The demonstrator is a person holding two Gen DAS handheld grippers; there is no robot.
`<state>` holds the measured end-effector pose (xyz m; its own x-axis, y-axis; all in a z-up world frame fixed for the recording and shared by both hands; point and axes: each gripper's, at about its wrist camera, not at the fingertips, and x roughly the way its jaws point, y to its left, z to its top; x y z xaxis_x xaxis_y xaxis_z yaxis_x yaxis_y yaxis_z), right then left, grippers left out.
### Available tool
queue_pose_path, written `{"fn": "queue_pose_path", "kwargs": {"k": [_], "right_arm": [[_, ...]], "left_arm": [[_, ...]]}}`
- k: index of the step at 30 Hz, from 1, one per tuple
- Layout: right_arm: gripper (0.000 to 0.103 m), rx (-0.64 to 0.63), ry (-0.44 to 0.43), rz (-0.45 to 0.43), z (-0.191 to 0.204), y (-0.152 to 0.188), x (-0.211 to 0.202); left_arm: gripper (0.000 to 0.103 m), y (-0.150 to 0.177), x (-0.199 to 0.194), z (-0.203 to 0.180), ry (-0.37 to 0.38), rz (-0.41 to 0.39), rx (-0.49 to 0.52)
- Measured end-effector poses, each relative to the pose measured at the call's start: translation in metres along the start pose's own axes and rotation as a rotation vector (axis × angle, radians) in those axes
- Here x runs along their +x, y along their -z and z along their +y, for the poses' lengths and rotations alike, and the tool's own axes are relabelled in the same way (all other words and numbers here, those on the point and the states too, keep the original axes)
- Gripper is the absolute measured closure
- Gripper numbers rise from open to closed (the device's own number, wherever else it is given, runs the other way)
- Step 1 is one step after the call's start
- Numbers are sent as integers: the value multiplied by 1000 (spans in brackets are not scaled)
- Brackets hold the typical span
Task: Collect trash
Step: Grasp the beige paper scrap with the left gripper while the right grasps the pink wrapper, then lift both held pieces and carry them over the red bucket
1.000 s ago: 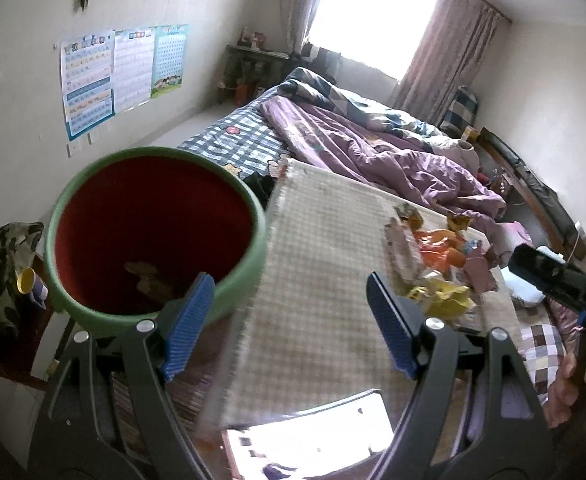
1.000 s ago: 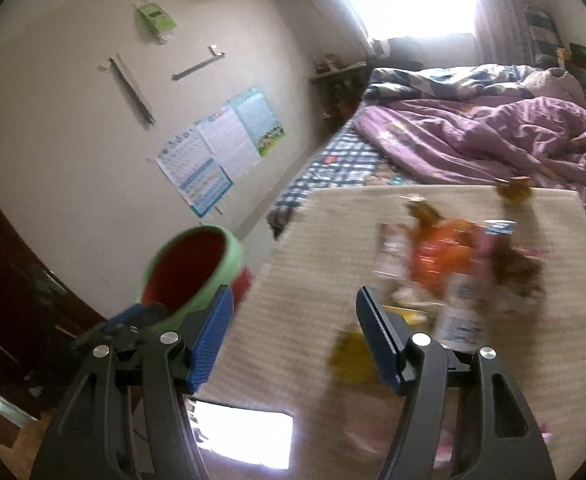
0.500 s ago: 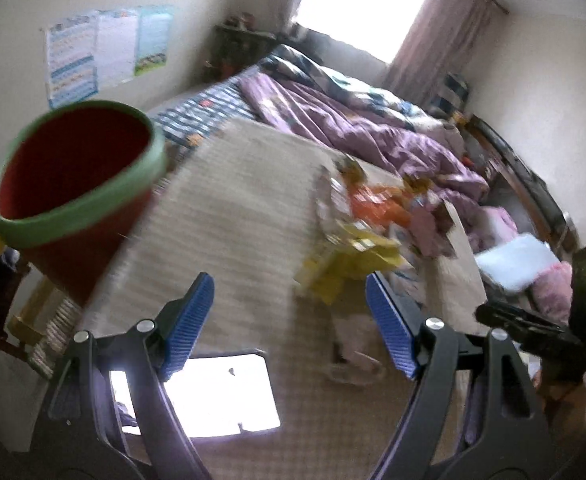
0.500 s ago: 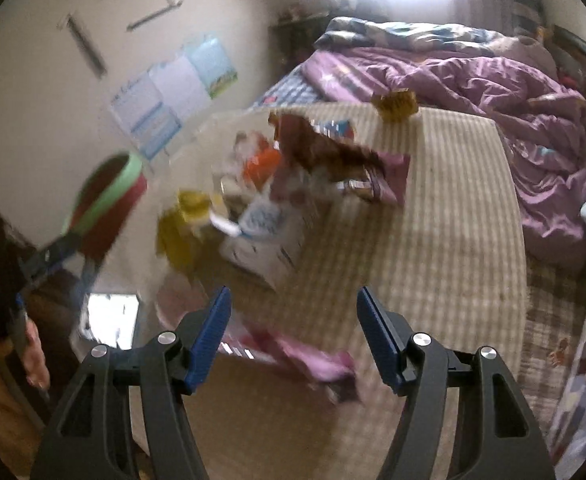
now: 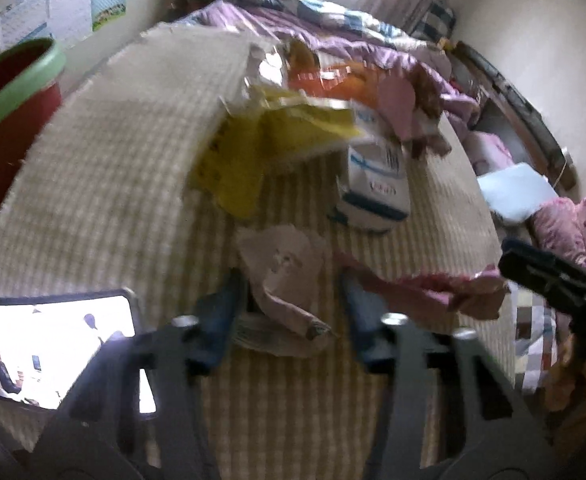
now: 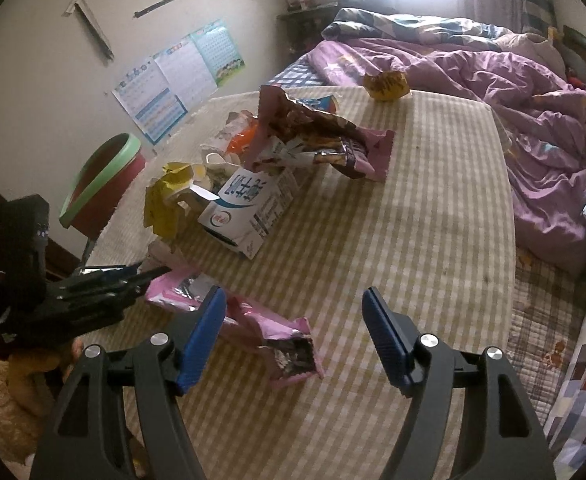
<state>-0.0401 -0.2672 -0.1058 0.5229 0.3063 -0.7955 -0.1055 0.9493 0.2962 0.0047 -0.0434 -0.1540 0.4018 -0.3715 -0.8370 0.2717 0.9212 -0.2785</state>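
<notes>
While left jaws close, crumpled paper (image 5: 281, 276) sits between

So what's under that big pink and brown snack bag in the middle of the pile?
The pink and brown snack bag lies over the white milk carton's far end and an orange wrapper. Whatever else sits beneath it is covered.

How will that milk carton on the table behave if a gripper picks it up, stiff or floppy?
The milk carton lies on its side with its top torn open, so it is probably empty and light. Its faces still look flat and boxy, so it should stay fairly stiff, though a hard squeeze may crush it. Flat sides make rolling unlikely; pushed, it would likely slide on the checked cloth.
</notes>
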Motion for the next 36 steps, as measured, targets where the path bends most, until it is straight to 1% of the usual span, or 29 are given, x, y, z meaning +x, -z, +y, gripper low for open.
{"fn": "queue_pose_path", "kwargs": {"k": [2, 6, 8, 10, 14, 17, 18, 20, 22, 23, 24, 26, 28, 36], "right_arm": [[34, -10, -1, 7, -1, -2, 1], [34, -63, -25, 40, -2, -6, 8], [34, -99, -56, 70, -2, -9, 14], [31, -135, -109, 126, 0, -11, 24], [30, -177, -156, 175, 4, -6, 37], [31, -187, -171, 200, 7, 2, 43], [32, -188, -174, 203, 8, 3, 44], [43, -184, -185, 207, 9, 6, 47], [62, -174, -190, 206, 10, 6, 48], [66, -168, -191, 202, 10, 6, 48], [72, -165, -191, 198, 10, 6, 48], [72, -160, -188, 180, 10, 6, 45], [76, -154, -185, 160, 10, 5, 42], [77, -113, -176, 109, 3, 3, 31]], "left_arm": [[77, 2, -1, -1, -4, -4, 0], [77, -2, -12, -1, -11, -42, -2], [77, -3, -19, -3, -14, -62, -2], [77, -2, -24, -4, -15, -74, -7], [77, -2, -24, -6, -24, -67, -14], [77, -1, -25, -3, -20, -63, -31], [77, -1, -26, -2, -20, -65, -36], [77, -2, -26, 0, -26, -72, -41], [77, -3, -27, 0, -29, -77, -45], [77, -3, -27, 0, -29, -78, -45], [77, -2, -28, 0, -30, -79, -43], [77, -3, -28, -2, -33, -84, -35], [77, -3, -28, -5, -35, -87, -25], [77, -4, -29, -7, -40, -91, -21]]}}
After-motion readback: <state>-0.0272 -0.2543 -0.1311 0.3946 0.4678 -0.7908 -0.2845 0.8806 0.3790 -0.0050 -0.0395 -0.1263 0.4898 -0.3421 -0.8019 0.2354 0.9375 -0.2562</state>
